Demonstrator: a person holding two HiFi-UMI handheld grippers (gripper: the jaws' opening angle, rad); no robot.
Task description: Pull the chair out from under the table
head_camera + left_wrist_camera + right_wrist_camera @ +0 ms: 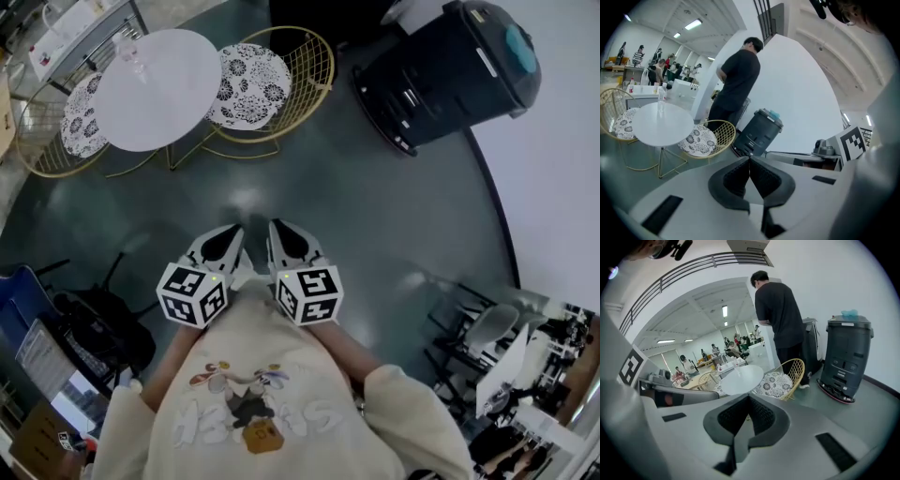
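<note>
Floor [309,178] lies open between the table [157,89] and the left gripper [232,232] and right gripper [278,228], each pressed together, empty. The chair [267,80] sits at the table's three o'clock edge, twelve o'clock from both.

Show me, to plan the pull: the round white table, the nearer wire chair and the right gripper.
round white table [164,94], head view, bare tabletop.
nearer wire chair [312,64], head view, wire backrest.
right gripper [749,397], right gripper view, between fingertips.
</note>
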